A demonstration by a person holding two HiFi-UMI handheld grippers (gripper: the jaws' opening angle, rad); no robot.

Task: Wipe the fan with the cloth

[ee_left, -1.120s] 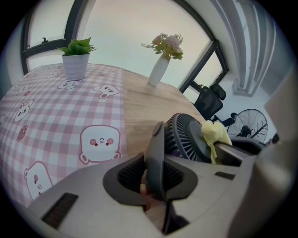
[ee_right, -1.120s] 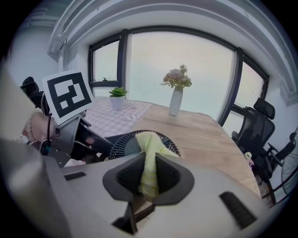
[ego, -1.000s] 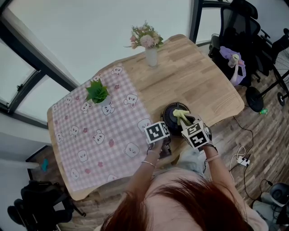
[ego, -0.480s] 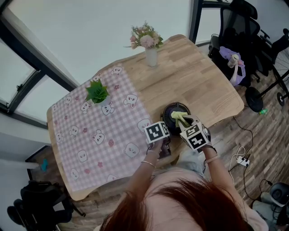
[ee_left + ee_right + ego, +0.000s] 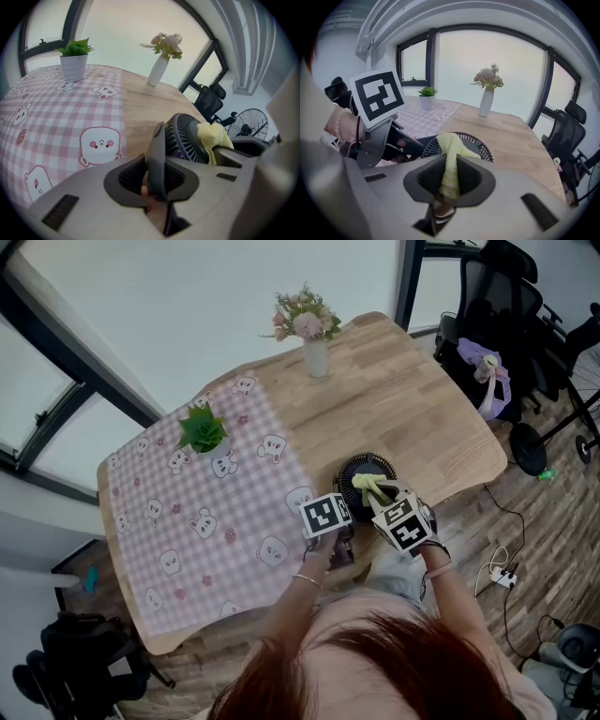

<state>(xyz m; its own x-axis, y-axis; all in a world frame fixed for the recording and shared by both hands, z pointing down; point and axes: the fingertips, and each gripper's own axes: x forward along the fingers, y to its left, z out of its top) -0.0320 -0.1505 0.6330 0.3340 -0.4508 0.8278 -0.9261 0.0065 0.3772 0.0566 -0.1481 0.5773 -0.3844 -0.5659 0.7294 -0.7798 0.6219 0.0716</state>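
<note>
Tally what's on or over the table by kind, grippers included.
Fan: 1
Cloth: 1
Potted plant: 1
Flower vase: 1
Tablecloth: 1
Grippers: 2 (left gripper, right gripper)
Total: 7

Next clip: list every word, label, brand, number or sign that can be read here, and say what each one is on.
No readable text in any view.
Black-and-white square markers on the two cubes: coded patterns, not letters or digits.
Pink checked tablecloth: cartoon animal faces only, no words.
Small black round fan: no label or brand visible.
Yellow cloth: plain.
</note>
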